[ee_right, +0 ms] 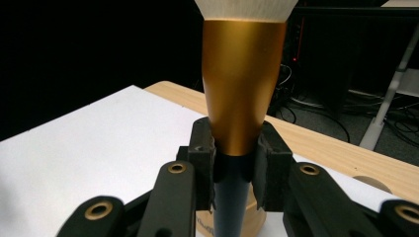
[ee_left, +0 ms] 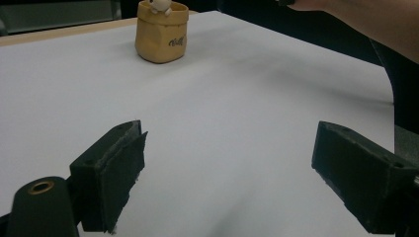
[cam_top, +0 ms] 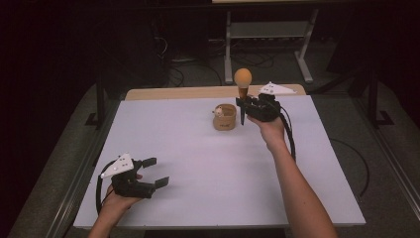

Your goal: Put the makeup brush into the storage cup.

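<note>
A white table (cam_top: 198, 168) carries a small tan cup (cam_top: 225, 117) at its far middle. Just right of the cup, the right gripper (cam_top: 243, 105) is clamped on a makeup brush (cam_top: 242, 84), held upright above the table with its round orange head on top. The brush looks light and stiff, its glossy gold ferrule (ee_right: 243, 84) likely slippery, its bristles soft; the dark handle just below the ferrule is the sound place to grip. The left gripper (cam_top: 157, 172) rests near left, jaws apart and empty.
</note>
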{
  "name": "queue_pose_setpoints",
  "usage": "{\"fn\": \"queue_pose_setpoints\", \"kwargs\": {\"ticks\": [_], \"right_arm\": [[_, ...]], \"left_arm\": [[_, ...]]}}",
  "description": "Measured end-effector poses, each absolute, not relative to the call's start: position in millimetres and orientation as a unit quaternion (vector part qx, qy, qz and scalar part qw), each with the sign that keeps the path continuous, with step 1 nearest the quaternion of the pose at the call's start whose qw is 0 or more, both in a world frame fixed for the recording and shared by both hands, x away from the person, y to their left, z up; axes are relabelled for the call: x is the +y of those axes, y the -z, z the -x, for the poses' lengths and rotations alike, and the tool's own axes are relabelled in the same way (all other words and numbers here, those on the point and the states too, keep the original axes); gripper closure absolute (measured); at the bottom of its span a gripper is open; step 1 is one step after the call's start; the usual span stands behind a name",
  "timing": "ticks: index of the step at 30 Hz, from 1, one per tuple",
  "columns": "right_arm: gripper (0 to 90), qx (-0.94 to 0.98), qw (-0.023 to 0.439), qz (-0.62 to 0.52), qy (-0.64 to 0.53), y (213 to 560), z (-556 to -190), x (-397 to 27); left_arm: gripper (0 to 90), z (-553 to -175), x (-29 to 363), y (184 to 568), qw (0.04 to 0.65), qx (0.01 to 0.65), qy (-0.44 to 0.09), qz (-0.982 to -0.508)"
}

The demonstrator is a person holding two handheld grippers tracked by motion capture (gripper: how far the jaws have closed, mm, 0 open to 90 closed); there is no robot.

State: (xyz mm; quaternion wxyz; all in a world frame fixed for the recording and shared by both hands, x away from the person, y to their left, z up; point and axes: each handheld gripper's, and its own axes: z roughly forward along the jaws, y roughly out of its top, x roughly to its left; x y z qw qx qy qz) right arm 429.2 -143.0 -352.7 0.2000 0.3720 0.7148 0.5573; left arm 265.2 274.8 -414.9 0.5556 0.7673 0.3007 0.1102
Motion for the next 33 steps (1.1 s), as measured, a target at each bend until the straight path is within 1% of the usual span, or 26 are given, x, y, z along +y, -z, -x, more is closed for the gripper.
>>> {"fn": "queue_pose_setpoints", "kwargs": {"ticks": [16,21,33], "right_arm": [[72.4,0.693,0.207,-0.379,-0.578,348,-449,-135],[72.5,0.695,0.214,-0.375,-0.575,345,-456,-126],[72.4,0.699,0.218,-0.38,-0.565,354,-473,-111]], "left_arm": [[12.5,-265,275,415,0.558,0.298,-0.109,-0.767],[12.5,-265,275,415,0.558,0.295,-0.11,-0.768],[12.5,-264,275,415,0.563,0.299,-0.106,-0.763]]}}
